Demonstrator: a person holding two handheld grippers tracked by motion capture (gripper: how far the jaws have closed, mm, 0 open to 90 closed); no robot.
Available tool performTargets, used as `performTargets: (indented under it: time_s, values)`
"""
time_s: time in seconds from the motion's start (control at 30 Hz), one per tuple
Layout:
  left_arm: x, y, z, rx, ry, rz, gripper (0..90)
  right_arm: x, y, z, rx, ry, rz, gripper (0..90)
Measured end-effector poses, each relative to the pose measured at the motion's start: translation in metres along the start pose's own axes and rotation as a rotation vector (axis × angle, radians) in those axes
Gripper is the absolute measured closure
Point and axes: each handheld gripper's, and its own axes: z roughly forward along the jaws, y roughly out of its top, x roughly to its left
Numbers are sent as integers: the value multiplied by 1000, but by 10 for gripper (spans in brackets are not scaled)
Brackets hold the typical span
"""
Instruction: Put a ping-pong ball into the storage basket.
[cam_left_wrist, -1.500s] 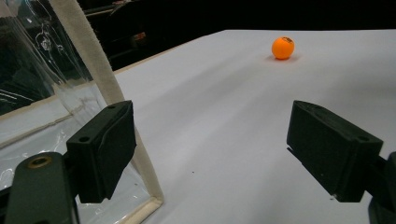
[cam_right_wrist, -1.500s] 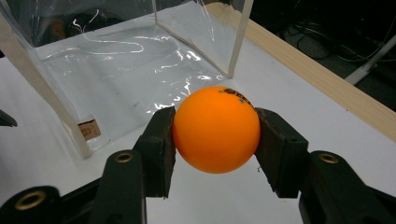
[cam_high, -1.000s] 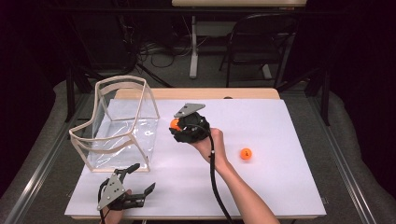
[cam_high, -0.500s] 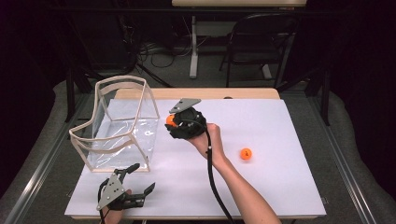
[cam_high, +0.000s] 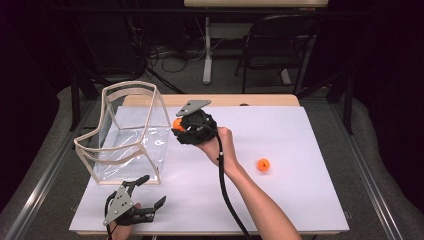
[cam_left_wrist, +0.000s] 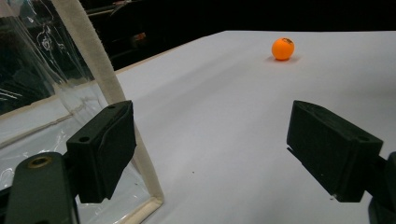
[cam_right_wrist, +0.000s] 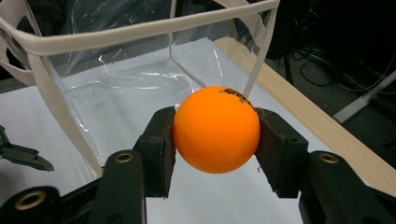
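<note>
Orange ball (cam_right_wrist: 216, 129) clamped in right gripper (cam_right_wrist: 215, 140), beside clear bag (cam_right_wrist: 116, 70).

**Orange on white, black on black**

Both balls are bright orange: the held ball (cam_right_wrist: 216, 129) carries a small dark printed mark, as does the loose ball (cam_high: 263, 164). The table (cam_high: 310, 130) is white with a pale wood edge. The clear bag (cam_high: 127, 135) has cream trim. The right gripper (cam_right_wrist: 215, 140) and left gripper (cam_left_wrist: 210, 154) are black.

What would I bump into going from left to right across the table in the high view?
Clear bag → right claw squeezing an orange ball → the other orange ball lying alone on the white table.
</note>
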Motion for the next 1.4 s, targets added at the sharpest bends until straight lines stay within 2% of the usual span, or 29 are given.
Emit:
performTargets:
  time_s: [0.37, 1.4]
  values:
    - [-1, 0, -1, 0, 0, -1, 160, 6, 15, 4, -5, 22, -9, 506]
    - [0, 0, -2, -5, -4, -3, 160, 12, 61, 13, -18, 31, -49, 507]
